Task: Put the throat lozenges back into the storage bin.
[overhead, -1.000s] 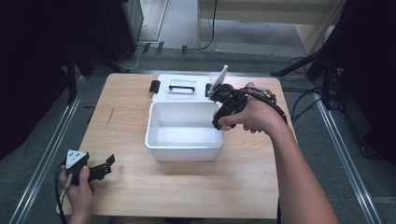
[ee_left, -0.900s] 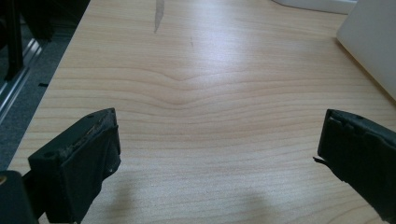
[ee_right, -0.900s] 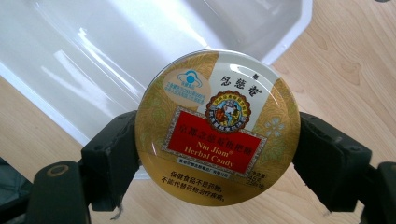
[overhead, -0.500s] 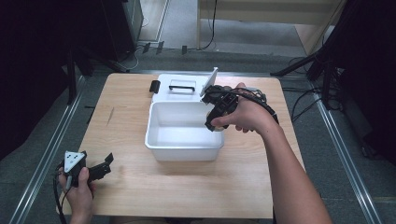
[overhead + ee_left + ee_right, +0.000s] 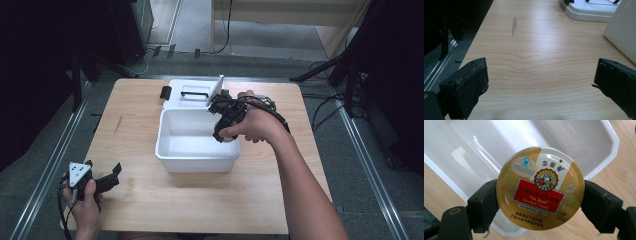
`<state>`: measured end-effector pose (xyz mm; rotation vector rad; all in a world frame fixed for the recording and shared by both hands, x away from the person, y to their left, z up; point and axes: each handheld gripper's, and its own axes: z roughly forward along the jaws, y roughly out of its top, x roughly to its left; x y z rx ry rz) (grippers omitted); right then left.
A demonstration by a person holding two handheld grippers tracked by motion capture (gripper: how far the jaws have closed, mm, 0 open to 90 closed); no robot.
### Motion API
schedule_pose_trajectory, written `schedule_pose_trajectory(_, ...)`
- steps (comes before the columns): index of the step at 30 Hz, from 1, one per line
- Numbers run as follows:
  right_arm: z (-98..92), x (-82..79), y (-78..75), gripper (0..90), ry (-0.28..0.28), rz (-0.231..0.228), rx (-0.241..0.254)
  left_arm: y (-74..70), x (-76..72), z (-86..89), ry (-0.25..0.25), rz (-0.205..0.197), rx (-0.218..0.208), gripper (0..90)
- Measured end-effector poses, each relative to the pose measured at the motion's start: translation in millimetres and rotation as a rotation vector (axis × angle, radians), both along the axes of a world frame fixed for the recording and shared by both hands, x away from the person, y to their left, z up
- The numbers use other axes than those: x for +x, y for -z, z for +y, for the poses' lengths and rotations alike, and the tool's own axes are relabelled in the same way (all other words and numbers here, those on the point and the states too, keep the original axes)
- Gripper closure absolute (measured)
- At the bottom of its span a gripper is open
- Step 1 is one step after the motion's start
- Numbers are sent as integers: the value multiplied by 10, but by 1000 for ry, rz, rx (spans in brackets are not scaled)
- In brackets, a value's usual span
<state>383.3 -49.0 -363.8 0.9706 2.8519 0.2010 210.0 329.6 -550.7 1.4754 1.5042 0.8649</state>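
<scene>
A round gold candy tin [image 5: 540,188] with a red label is clamped by its edges between the jaws of my right gripper [image 5: 540,205]. In the high view that right gripper [image 5: 223,134] hangs over the right rim of the white plastic bin [image 5: 170,150], the tin [image 5: 227,138] just a yellow sliver under the hand. The bin's inside [image 5: 486,147] looks bare. My left gripper [image 5: 111,176] rests at the table's near left corner, jaws wide apart. Between the left gripper's [image 5: 541,85] black jaws there is just bare wood.
The bin's white lid [image 5: 192,93] with a black handle lies behind the bin, with a small black object [image 5: 165,92] at its left. A white card-like piece [image 5: 216,90] stands tilted at the lid's right. Metal rails run along both table sides.
My right hand has moved left and a little lower with the tin, from the bin's back right corner to over its right rim. The left gripper has stayed in place.
</scene>
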Motion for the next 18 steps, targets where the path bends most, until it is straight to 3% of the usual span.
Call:
schedule_pose_trajectory(7,69,-3,43,203,-30,-3,-10,-3,-4,-11,3,-11,14,0)
schedule_pose_trajectory(14,101,-12,128,203,-94,-26,-25,-1,-2,-14,4,-17,13,0)
schedule_pose_trajectory(16,93,-23,184,203,-172,-53,-24,-1,-1,-16,5,-18,15,0)
schedule_pose_trajectory(18,85,-22,203,203,-184,-50,-21,0,0,-17,5,-19,16,0)
